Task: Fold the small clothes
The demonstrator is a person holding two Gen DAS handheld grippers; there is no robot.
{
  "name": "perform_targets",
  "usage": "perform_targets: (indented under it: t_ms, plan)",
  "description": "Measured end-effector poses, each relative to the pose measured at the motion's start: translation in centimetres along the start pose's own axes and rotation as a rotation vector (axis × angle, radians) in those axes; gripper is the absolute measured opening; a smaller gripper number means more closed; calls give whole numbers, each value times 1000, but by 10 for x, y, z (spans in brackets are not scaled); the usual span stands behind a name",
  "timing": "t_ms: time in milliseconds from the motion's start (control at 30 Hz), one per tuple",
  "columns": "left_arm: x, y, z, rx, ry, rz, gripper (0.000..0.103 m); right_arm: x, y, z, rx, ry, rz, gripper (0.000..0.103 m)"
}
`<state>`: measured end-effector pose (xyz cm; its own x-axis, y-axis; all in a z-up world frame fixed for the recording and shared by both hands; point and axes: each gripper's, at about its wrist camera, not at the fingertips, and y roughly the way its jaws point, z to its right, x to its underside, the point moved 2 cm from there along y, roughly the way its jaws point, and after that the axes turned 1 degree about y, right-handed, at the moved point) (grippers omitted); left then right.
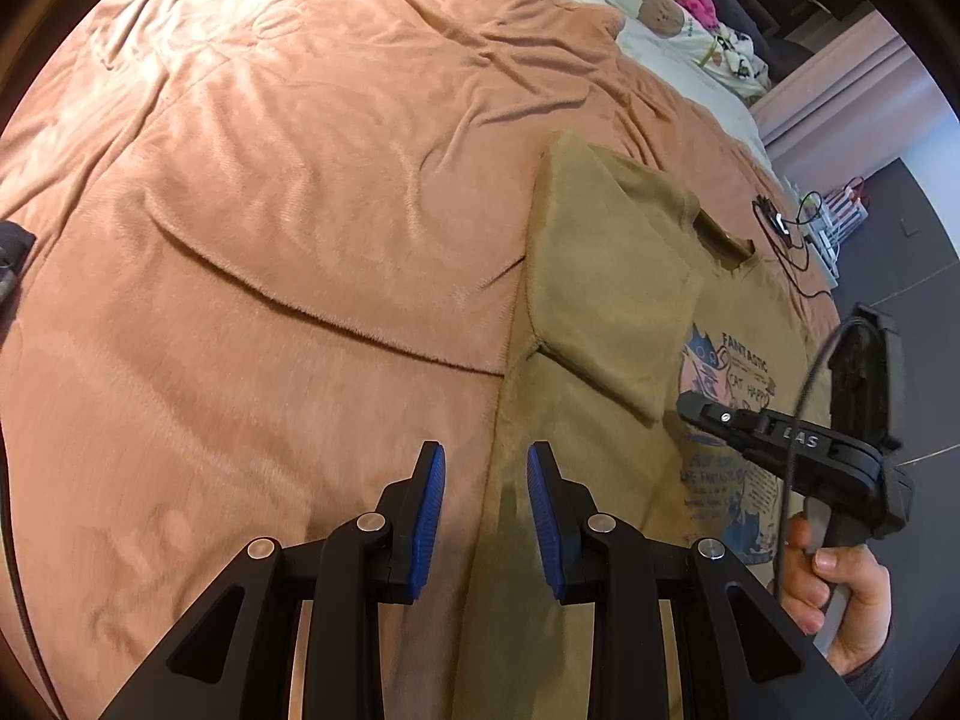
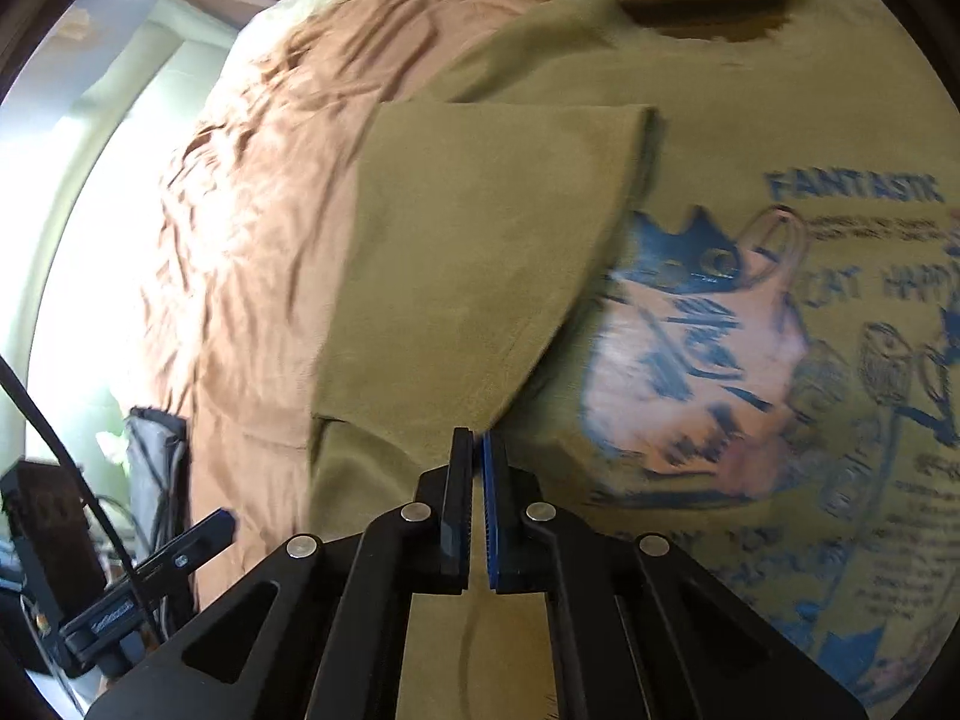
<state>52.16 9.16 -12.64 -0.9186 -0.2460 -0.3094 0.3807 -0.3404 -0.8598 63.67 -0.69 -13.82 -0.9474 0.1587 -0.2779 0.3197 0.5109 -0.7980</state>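
Note:
An olive-tan T-shirt [image 1: 606, 312] with a blue cat print [image 1: 729, 372] lies flat on a pink plush blanket [image 1: 270, 210]. Its left sleeve [image 1: 606, 294] is folded inward over the chest. My left gripper [image 1: 486, 462] is open and empty, hovering over the shirt's left side edge. My right gripper [image 1: 690, 405] shows from the side above the print, held by a hand. In the right wrist view the shirt [image 2: 750, 138] fills the frame; my right gripper [image 2: 477, 435] has its jaws nearly closed right at the corner of the folded sleeve [image 2: 474, 252]. Whether cloth is pinched is unclear.
A cream bear-print pillow [image 1: 660, 18] and pink and patterned clothes [image 1: 720, 36] lie at the bed's far end. A black cable and small device [image 1: 780, 222] rest near the shirt collar. A grey floor [image 1: 900, 228] lies beyond the bed's right edge. A grey bag [image 2: 153, 456] stands beside the bed.

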Motion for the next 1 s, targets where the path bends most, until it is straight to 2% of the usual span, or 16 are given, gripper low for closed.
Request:
perform_targets:
  t_ms: [100,133,167,233,367,500,667,833,933,1000]
  plan:
    - [4,-11,2,-3,-1,16,30,6,0,4,1,28,-28,4]
    - [5,-14,3,-5,-3,20,30,7,-5,4,-2,29,-24,17]
    - [6,-17,4,-8,-4,23,30,8,-11,4,-3,24,-14,43]
    - [8,-22,7,-16,-4,28,31,10,-26,5,-9,11,25,67]
    - [13,-30,16,-24,-7,40,36,17,-55,9,-24,-38,66,67]
    - [17,-37,32,-24,4,61,52,27,-84,26,-23,-58,104,67]
    - [20,-39,60,-25,29,64,59,35,-123,53,-19,-58,151,67]
    - [22,-37,91,-26,55,77,75,39,-163,82,-25,-62,183,67]
    - [22,-30,114,-22,72,80,84,42,-189,101,-32,-49,214,80]
    - [22,-24,130,-15,88,74,87,45,-207,115,-42,-38,248,83]
